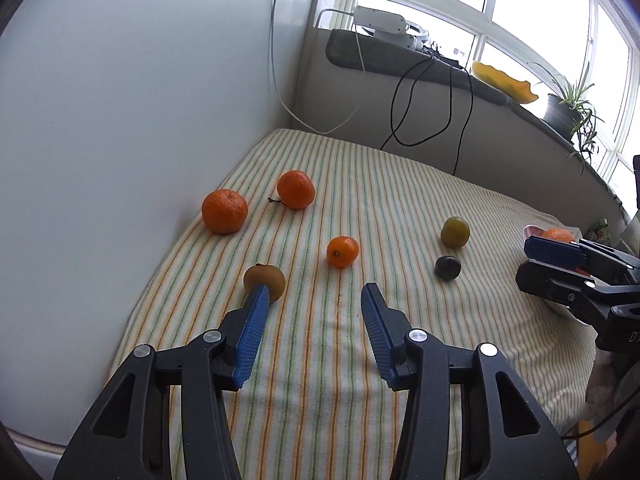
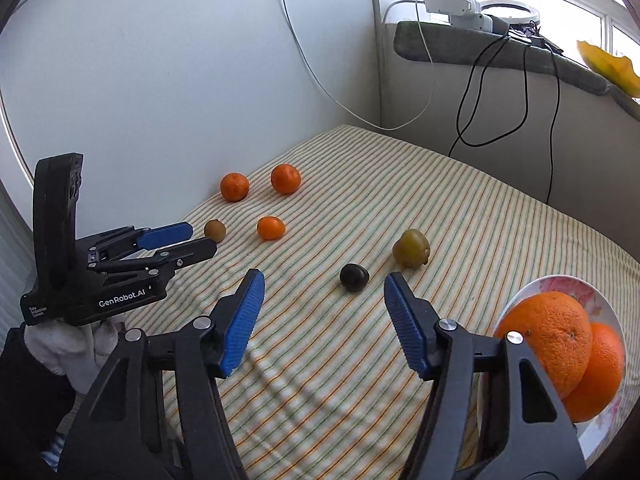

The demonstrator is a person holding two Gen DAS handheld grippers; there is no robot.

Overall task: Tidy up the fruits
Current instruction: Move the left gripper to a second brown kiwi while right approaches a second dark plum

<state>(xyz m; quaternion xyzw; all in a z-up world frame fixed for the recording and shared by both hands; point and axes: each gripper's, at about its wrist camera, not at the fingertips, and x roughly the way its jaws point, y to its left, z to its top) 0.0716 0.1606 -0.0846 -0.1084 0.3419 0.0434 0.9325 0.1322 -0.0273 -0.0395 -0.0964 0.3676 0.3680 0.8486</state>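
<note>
My left gripper (image 1: 316, 292) is spread wide and holds nothing, raised over the near part of the striped cloth (image 1: 400, 200); my right gripper (image 2: 324, 276) is likewise spread and empty.

Edges: the cloth runs against the white wall (image 1: 120, 100) on the left and a low grey ledge (image 1: 400, 64) at the back. The open stretch lies between both grippers and down the cloth's middle.

Count of loose fruit on the cloth, six:
- three orange citrus: two mandarins (image 1: 224, 211) (image 1: 296, 189) near the wall and one smaller (image 1: 342, 251) mid-cloth
- one brown kiwi (image 1: 265, 278), just beyond my left finger's tip (contact cannot be judged)
- one greenish fruit (image 2: 411, 248)
- one dark plum-like fruit (image 2: 354, 277) beside it

On the plate (image 2: 560, 284) at right: two large oranges (image 2: 548, 328) (image 2: 600, 372), touching.
</note>
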